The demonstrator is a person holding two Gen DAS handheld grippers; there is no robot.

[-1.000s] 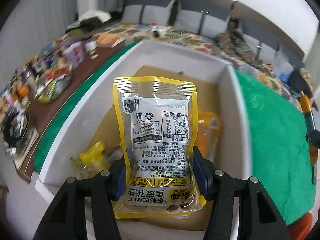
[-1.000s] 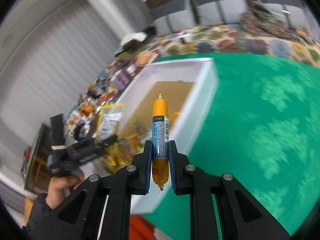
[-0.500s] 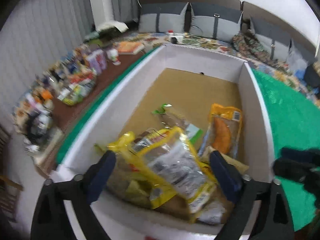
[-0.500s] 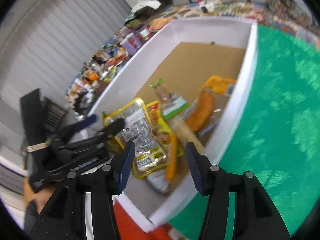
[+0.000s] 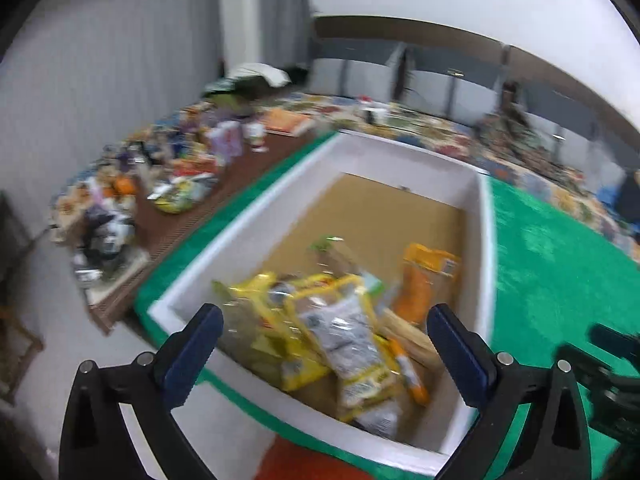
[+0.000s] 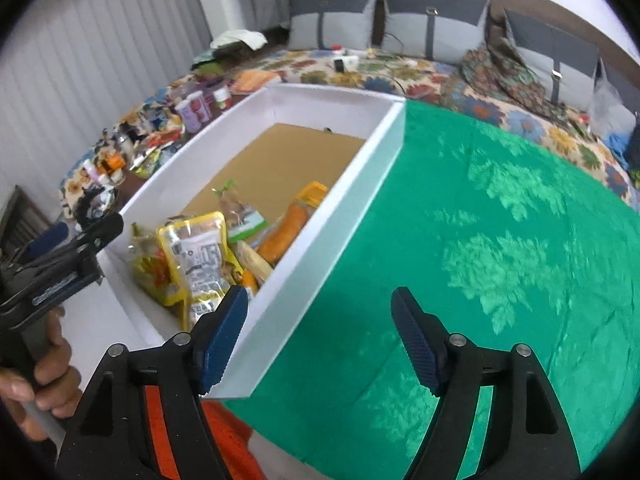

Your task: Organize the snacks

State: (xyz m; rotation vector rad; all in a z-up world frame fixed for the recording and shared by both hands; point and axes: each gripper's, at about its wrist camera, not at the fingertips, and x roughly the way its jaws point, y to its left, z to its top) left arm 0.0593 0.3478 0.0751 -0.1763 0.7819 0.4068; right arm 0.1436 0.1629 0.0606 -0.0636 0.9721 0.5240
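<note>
A white box (image 5: 248,240) (image 6: 360,184) with a brown cardboard floor sits on a green cloth. Its near end holds a pile of snacks. The yellow peanut pouch (image 5: 344,336) (image 6: 196,256) lies on top. The orange sausage stick (image 5: 408,368) (image 6: 249,280) lies beside it. An orange packet (image 5: 424,280) (image 6: 292,224) rests by the right wall. My left gripper (image 5: 328,348) is open and empty above the box's near end. My right gripper (image 6: 320,332) is open and empty over the box's near right corner and the cloth.
The green cloth (image 6: 500,240) spreads wide to the right of the box. A brown side table (image 5: 192,216) left of the box carries several more snacks and bottles. A bed with a floral cover (image 6: 400,72) and grey pillows lies behind.
Both grippers opened. The left let go of the peanut pouch and the right let go of the sausage stick; both now lie in the box. Both grippers pulled back.
</note>
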